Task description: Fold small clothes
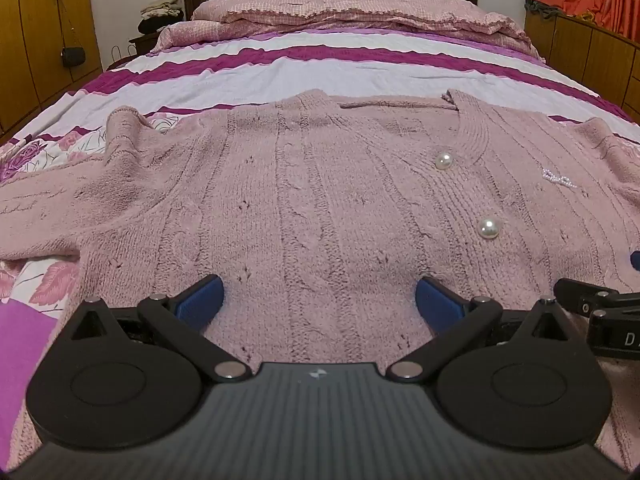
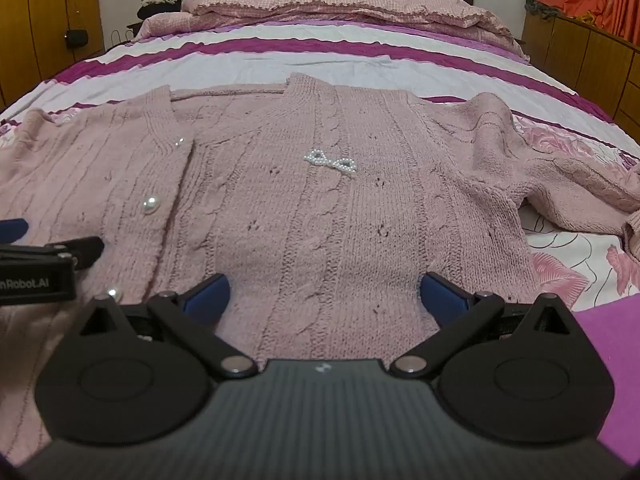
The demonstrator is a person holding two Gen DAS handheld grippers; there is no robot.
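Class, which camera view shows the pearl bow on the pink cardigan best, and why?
The right wrist view: the pearl bow sits near the middle, both loops clear on the cardigan. In the left wrist view the bow lies far to the right edge, small and foreshortened, hard to read.

legible text is sparse. in the right wrist view, at the left edge of the frame, the black body of the left gripper [image 2: 36,276] carries white lettering reading "nRoboLAI", its start cut off by the frame edge. in the left wrist view, at the lower right edge, the black body of the right gripper [image 1: 616,332] shows white letters "D" and a partial "A", the rest out of frame. no other text readable.
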